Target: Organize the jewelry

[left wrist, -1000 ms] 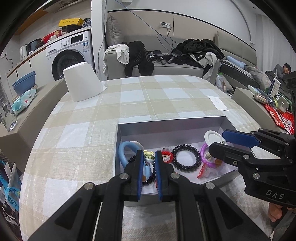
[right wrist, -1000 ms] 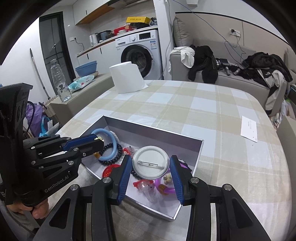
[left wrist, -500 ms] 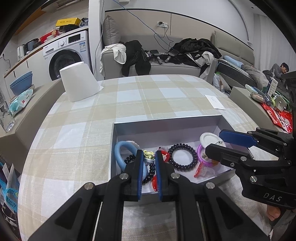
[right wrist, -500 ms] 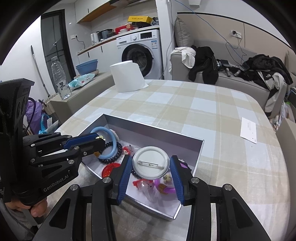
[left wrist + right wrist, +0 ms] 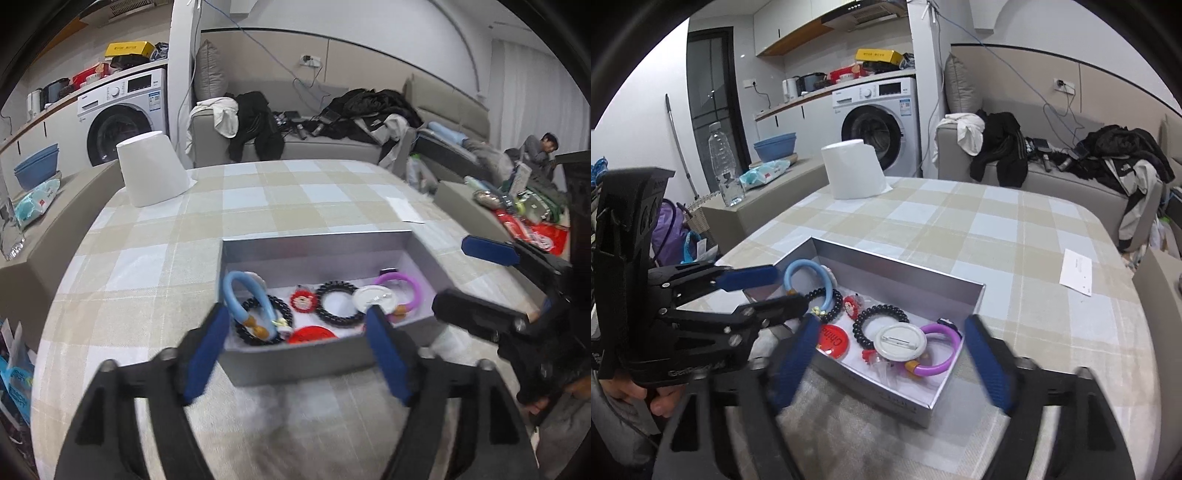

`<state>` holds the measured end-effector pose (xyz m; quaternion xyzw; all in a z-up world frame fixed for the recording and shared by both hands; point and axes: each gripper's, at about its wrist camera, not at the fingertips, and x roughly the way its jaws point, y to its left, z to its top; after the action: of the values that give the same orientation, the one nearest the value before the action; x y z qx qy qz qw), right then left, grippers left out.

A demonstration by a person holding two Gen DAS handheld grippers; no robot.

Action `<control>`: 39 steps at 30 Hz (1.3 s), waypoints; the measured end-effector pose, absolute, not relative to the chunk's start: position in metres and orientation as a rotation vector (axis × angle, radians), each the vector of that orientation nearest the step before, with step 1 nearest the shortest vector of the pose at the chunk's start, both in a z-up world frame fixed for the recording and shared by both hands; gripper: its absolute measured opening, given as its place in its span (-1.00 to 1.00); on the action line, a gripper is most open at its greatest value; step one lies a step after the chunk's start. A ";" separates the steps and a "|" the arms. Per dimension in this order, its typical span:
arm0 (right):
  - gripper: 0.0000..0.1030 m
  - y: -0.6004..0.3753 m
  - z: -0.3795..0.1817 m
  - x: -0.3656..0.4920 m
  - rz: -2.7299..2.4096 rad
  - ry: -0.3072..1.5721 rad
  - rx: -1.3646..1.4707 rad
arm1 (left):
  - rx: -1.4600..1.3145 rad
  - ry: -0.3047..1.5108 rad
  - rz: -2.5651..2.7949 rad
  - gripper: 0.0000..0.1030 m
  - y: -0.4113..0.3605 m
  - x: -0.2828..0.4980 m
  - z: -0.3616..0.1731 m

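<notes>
A silver box [image 5: 295,363] [image 5: 897,263] sits on the checked tablecloth and holds jewelry: a light blue ring [image 5: 240,291] [image 5: 807,275], black bead bracelets [image 5: 337,303] [image 5: 881,323], a white round badge [image 5: 373,299] [image 5: 900,341], a purple ring [image 5: 402,291] [image 5: 942,350], a red disc [image 5: 312,334] [image 5: 833,341] and a small red charm [image 5: 302,301] [image 5: 851,305]. My left gripper [image 5: 295,347] [image 5: 768,291] is open and empty, at the box's near left side. My right gripper [image 5: 890,362] [image 5: 472,284] is open and empty, at the box's right end.
A white paper roll [image 5: 153,173] [image 5: 854,170] stands at the far side of the table. A white slip of paper [image 5: 404,208] [image 5: 1076,271] lies near the right edge. A sofa with clothes [image 5: 314,122] and a washing machine [image 5: 879,122] stand behind.
Both grippers opened wide; the left was almost shut before. Both pulled back and up from the box, so the view sits higher and the box farther off.
</notes>
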<state>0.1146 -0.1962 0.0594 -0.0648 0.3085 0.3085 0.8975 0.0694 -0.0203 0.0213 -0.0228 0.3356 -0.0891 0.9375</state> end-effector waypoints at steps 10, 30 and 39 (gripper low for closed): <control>1.00 -0.208 0.060 0.097 0.645 0.610 -0.074 | -0.054 0.635 -0.113 0.98 -0.010 0.048 0.020; 1.00 -0.209 0.051 0.085 0.647 0.523 -0.116 | -0.080 0.589 0.035 0.98 0.004 0.046 0.009; 1.00 -0.213 0.056 0.079 0.666 0.462 -0.097 | -0.084 0.577 0.042 0.98 0.005 0.046 0.010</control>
<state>0.0785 -0.2129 0.0565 -0.0472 0.2245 0.3240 0.9178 0.0456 0.0049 0.0101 -0.0414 0.2843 0.0207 0.9576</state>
